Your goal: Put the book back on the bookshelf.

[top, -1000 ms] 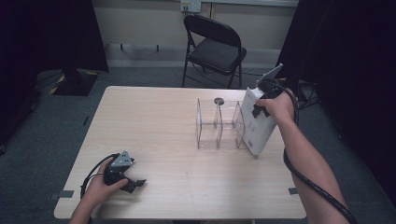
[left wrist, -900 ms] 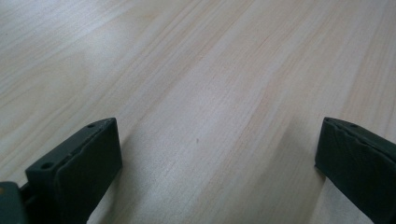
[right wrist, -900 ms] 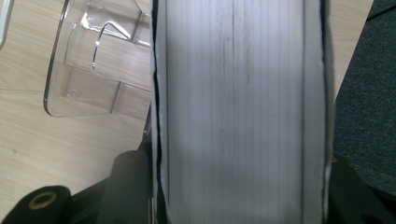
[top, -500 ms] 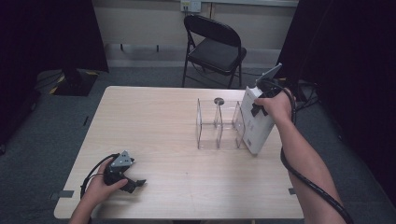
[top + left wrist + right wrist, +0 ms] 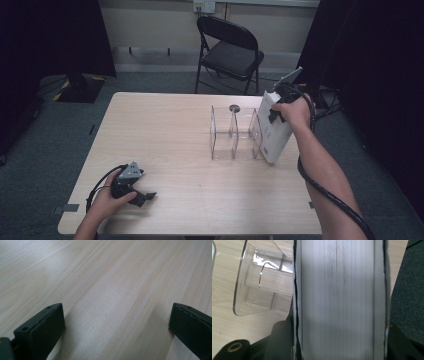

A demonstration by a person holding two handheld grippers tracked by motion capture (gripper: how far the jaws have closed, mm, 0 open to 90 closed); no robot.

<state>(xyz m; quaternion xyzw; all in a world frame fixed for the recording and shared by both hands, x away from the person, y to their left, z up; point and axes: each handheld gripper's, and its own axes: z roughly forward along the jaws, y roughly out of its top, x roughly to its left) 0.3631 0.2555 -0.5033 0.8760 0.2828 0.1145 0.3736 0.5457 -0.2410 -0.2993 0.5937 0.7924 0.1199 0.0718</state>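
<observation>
At the table's point(image 5: 190, 125) far right, the right hand point(image 5: 295, 112) reached fwd w/ forearm stretched over the right edge, its right gripper point(image 5: 276, 114) clamped on the top of a white book point(image 5: 274, 131) that stood tilted on its lower end, just beside the right-most wall of a clear plastic rack point(image 5: 235, 132). The left hand point(image 5: 111, 197) rested low near the front-left corner, the left gripper point(image 5: 142, 196) lying on bare wood w/ jaws spread wide & nothing between them. Wide open tabletop lay between the two hands; the book sat close to the right edge, a folding chair point(image 5: 230, 52) beyond the far edge.
</observation>
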